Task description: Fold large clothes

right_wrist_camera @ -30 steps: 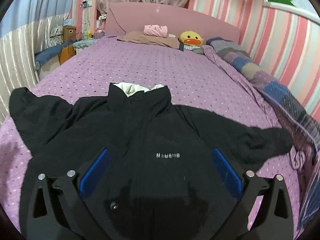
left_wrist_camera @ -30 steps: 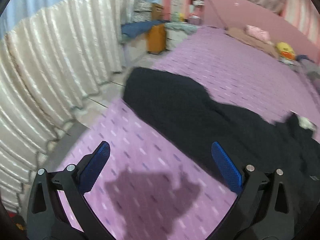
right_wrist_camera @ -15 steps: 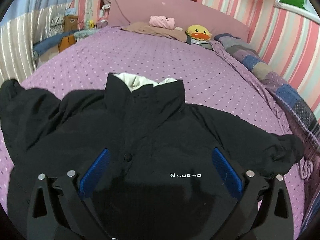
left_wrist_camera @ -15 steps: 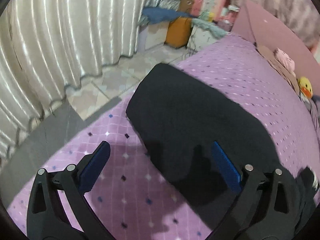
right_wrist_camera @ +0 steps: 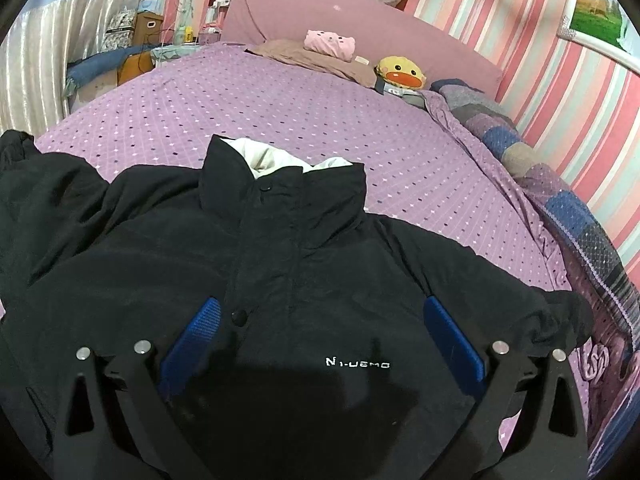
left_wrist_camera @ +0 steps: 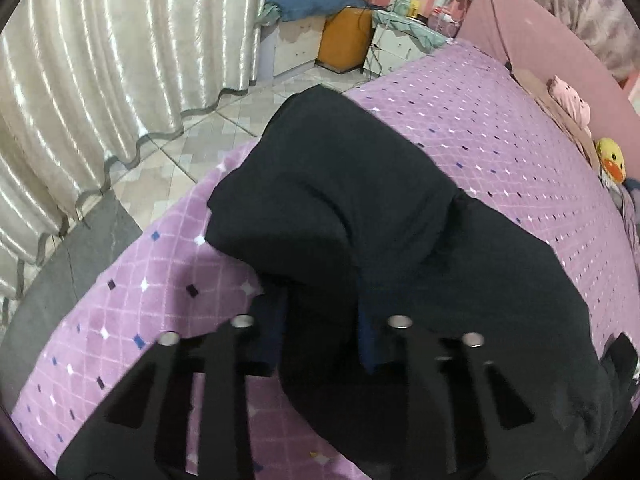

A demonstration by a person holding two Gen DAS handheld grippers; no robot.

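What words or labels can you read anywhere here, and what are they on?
"N1-UEMO", as best it reads: white print on the chest of the black jacket, seen in the right wrist view.
A dark strip of lettering on the patterned box by the curtain: too small to read.
The left wrist view shows no readable text.

Left wrist view close over jacket sleeve, right view above its front, facing headboard
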